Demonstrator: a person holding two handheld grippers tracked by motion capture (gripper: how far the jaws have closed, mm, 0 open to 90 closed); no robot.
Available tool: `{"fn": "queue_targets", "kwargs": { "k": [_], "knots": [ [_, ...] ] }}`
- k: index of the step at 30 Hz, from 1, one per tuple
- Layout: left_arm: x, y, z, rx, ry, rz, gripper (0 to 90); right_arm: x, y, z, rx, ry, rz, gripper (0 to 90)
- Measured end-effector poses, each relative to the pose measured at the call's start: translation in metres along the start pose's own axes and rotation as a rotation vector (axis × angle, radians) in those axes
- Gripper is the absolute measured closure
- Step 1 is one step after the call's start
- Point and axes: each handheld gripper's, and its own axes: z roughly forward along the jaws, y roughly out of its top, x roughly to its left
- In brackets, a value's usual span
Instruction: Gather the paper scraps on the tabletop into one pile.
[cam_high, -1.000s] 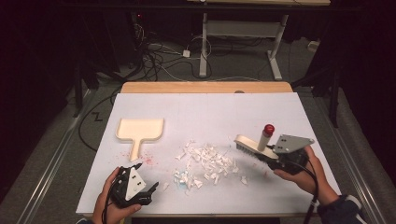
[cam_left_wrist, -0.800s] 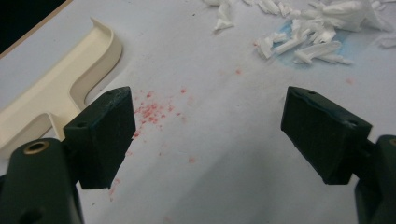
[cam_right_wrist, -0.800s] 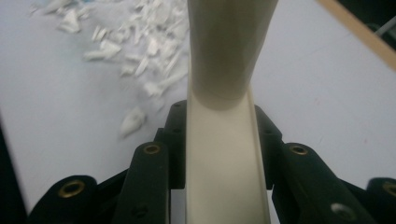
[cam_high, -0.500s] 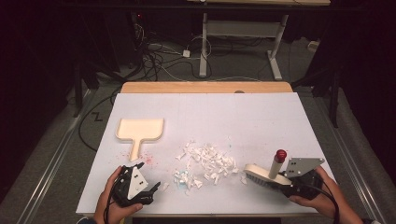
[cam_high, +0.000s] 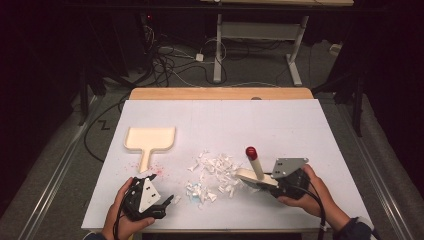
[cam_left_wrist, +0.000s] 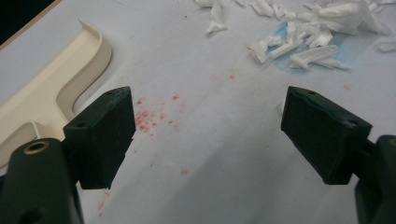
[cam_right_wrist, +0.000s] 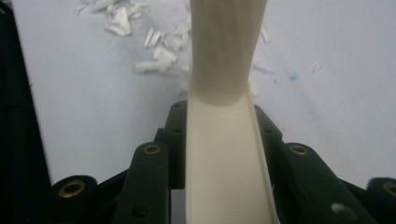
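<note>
A pile of white paper scraps (cam_high: 212, 175) lies at the front middle of the white table (cam_high: 280, 125). Just right of the pile, my right gripper (cam_high: 272, 186) is shut on a cream brush (cam_high: 252, 175) whose red-tipped handle (cam_high: 250, 152) sticks up. The right gripper view has the brush's cream body (cam_right_wrist: 224, 140) clamped between the jaws, with scraps (cam_right_wrist: 154, 46) beyond it. My left gripper (cam_high: 170, 202) rests open at the front left with nothing between its fingers (cam_left_wrist: 105, 135). A cream dustpan (cam_high: 149, 140) lies flat behind it, and its edge (cam_left_wrist: 51, 93) appears in the left gripper view.
Red specks (cam_left_wrist: 149, 116) dot the table between the dustpan handle and the left gripper. A pale blue stain (cam_left_wrist: 327, 51) lies under some scraps. Behind the table sit a wooden strip (cam_high: 220, 93), cables on the floor (cam_high: 170, 65) and a desk frame (cam_high: 260, 35).
My right gripper has carried the brush toward the front edge and then left, up to the right side of the scrap pile. The left gripper has not moved.
</note>
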Motion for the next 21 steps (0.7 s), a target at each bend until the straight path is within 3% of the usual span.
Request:
{"fn": "queue_targets", "kwargs": {
  "k": [3,6,14,15,19,21],
  "knots": [
    [0.000,0.000,0.000,0.001,-0.002,0.000,16.9,-0.001,0.008,0.006,-0.010,-0.013,-0.002,67.8],
    [0.000,-0.001,0.000,0.002,-0.001,0.000,16.9,-0.004,0.022,0.014,-0.064,-0.004,-0.001,67.8],
    [0.001,-0.002,-0.001,0.003,-0.001,0.001,16.8,-0.013,0.028,0.002,-0.163,-0.015,0.048,67.7],
    [0.001,-0.002,-0.001,0.002,-0.001,0.000,16.9,-0.017,0.026,-0.001,-0.199,-0.036,0.080,67.7],
    [0.000,-0.001,-0.001,0.004,-0.001,0.004,16.9,-0.025,0.021,-0.001,-0.229,-0.080,0.121,67.8],
    [0.000,-0.001,0.000,0.005,-0.002,0.005,16.9,-0.035,0.016,0.000,-0.224,-0.167,0.137,67.7]
  ]
}}
